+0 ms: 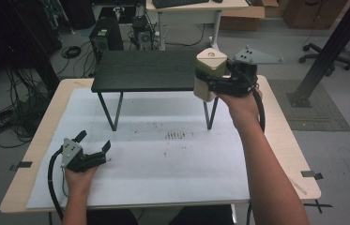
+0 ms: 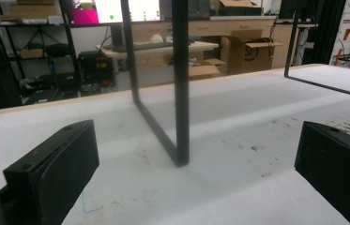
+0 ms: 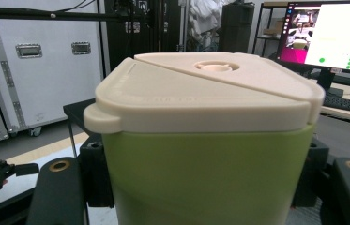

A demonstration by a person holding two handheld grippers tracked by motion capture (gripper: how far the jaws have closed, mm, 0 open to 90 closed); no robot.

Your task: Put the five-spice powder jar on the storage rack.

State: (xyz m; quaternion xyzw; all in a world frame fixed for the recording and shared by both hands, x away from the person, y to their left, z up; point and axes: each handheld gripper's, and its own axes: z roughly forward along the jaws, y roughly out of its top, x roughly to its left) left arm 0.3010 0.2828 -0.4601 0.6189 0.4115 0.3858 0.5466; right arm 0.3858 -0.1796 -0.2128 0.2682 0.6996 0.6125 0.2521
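Cables, computer cases and cardboard boxes crowd the floor behind a wooden table (image 1: 283,140) covered by a white sheet (image 1: 163,164). From the high view, a black shelf (image 1: 144,70) stands on thin legs at the table's far side. The right forearm stretches forward to the shelf's right end, where the right gripper (image 1: 217,77) holds a green container (image 1: 209,75) with a cream lid, upright, jaws clamped on its sides, level with the shelf top. Whether it touches the shelf is hard to tell. The left gripper (image 1: 93,143) rests low on the sheet, well in front of the shelf's left legs, jaws spread with nothing between them.

Left gripper view: both black jaws stand wide apart; one black shelf leg (image 2: 180,84) rises ahead between them, its top cut off.

Right gripper view: the container (image 3: 205,173) sits close between the jaws, its lid (image 3: 201,93) shut, its base cut off below.
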